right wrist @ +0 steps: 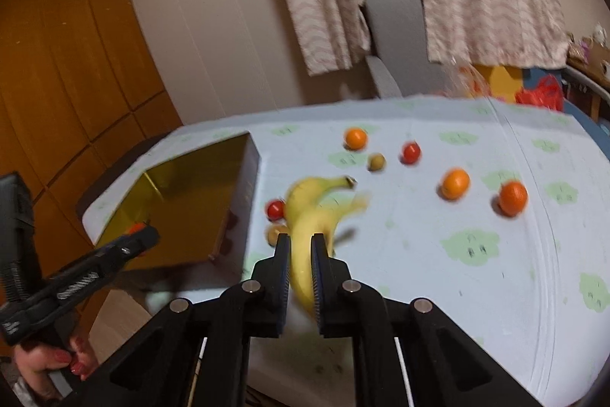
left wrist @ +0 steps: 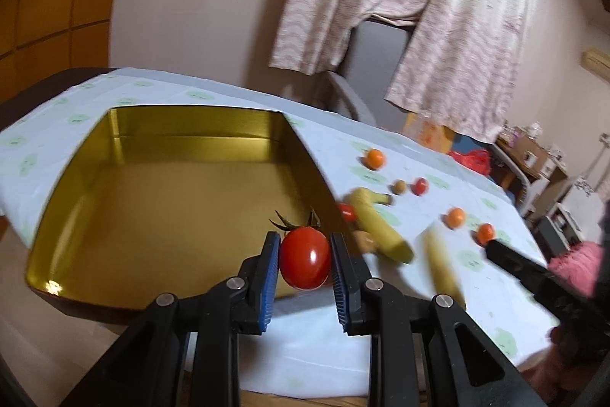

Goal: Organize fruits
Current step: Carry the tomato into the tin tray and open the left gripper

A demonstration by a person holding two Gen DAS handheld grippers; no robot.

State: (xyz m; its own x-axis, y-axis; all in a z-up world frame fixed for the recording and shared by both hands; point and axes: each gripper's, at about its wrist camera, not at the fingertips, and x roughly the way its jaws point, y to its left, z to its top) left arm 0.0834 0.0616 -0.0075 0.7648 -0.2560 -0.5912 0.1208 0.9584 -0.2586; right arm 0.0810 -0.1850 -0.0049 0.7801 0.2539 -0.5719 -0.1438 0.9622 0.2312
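Gold-lined rectangular tin [left wrist: 164,193] on the patterned tablecloth [left wrist: 476,292], its interior bare of fruit in both views. Left gripper [left wrist: 305,254] is clamped on a red cherry tomato [left wrist: 305,262], blue pads [left wrist: 268,277] pressing its two sides, green calyx pointing up and away toward the tin; the tomato sits over the tin's near right corner. Right gripper [right wrist: 301,269] is closed on a banana [right wrist: 305,254], held near its blossom end, long axis running away from the camera with the stem end [right wrist: 360,201] blurred and curving up to the right (motion blur hides its exact tip). A second banana [right wrist: 316,189] lies on the cloth just beyond, stem [right wrist: 349,181] pointing right, beside a cherry tomato [right wrist: 275,209] and a brownish fruit [right wrist: 275,234] close to the tin's right wall. Farther out lie three small oranges [right wrist: 455,184], another red tomato [right wrist: 411,152] and a small brown fruit [right wrist: 376,162], well apart. Both grippers angle downward toward the table; a hand [right wrist: 49,363] grips the left tool's handle at lower left of the right wrist view.
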